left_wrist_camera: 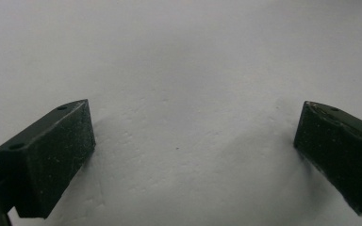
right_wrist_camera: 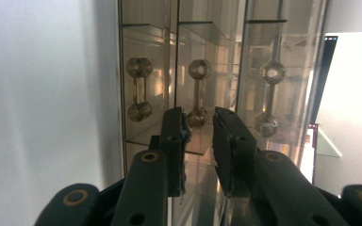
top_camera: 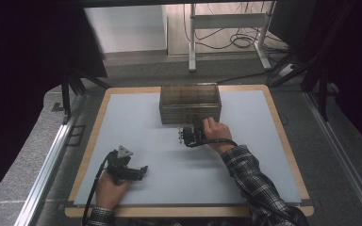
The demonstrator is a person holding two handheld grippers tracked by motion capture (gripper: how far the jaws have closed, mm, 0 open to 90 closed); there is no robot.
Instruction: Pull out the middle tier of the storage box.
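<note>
Nearest, at the front left of the pale surface (top_camera: pixel 136 117): left gripper (top_camera: pixel 143 170), jaws spread wide over bare surface in the left gripper view (left_wrist_camera: pixel 193 155), holding nothing, well apart from the work.

Farther in, right gripper (top_camera: pixel 188 136) turned on its side in the right hand (top_camera: pixel 217 131), just in front of the drawer box (top_camera: pixel 190 103). In the right gripper view, jaws (right_wrist_camera: pixel 198 115) narrowed to a slim gap around the lower knob of the middle handle (right_wrist_camera: pixel 198 89); real pinch or mere bracketing impossible to tell.

Step in hand, by judgement: taking hold of the middle drawer's handle to pull it open. Next move calls for a firm squeeze on the knob, then a straight pull toward the person, perhaps with the box steadied.

Close on either side: neighbouring handle (right_wrist_camera: pixel 139 89) and another handle (right_wrist_camera: pixel 269 94), easy to nudge. Beyond the surface: table legs (top_camera: pixel 192 42) and cables (top_camera: pixel 238 40) on the floor, out of the way.
</note>
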